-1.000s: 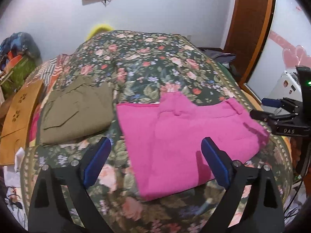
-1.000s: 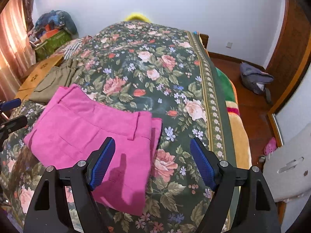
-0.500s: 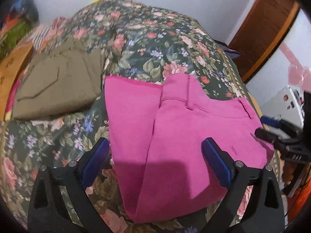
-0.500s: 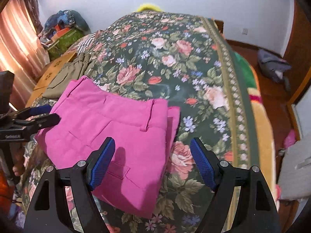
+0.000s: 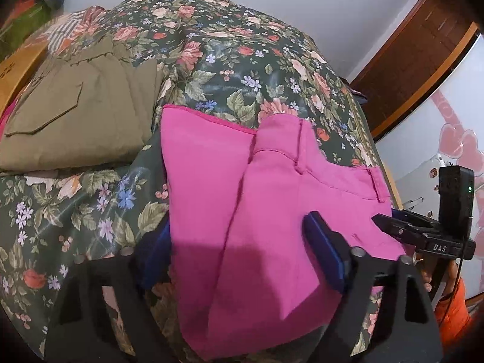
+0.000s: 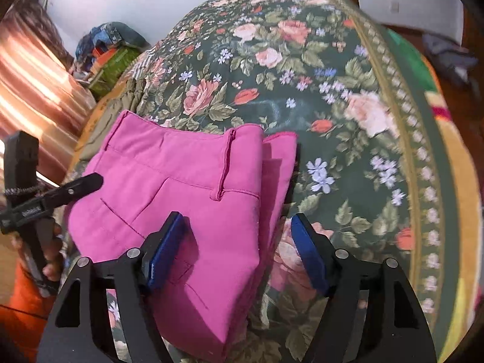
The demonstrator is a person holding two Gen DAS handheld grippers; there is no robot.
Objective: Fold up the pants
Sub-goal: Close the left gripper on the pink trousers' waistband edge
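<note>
Pants (image 5: 272, 211), near edge behind left pad (image 5: 157, 254)

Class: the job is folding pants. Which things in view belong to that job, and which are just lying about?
Job:
- bright pink fabric pants
- left hand-held gripper, closing over them
- right hand-held gripper, closing over them

Lying about:
- folded olive-green garment
- dark floral bedspread
</note>
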